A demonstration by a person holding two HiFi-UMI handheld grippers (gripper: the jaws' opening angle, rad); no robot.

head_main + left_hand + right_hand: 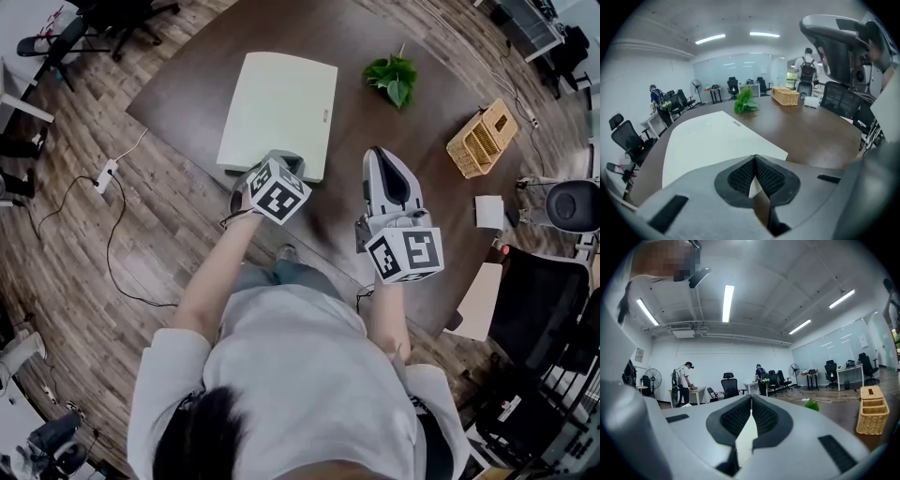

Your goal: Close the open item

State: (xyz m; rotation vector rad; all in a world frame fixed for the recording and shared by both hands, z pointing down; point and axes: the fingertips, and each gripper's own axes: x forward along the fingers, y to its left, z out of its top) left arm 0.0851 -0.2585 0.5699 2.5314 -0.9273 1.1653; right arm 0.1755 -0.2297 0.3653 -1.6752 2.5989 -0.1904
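Looking down from the head view, we see the flat white rectangular laptop point(278, 112) lying on the dark brown wooden table point(394, 178), its lid down flat. The left gripper point(284, 159) points down at the laptop's near edge. Its jaws are pressed together with nothing between them, and whether the tips touch the lid we cannot quite tell. The right gripper point(378, 153) is held level just beside it over bare table, jaws likewise together and empty. Farther across the table stand a small green leafy plant point(394, 80) and a woven wicker basket point(482, 139), well apart from the laptop.
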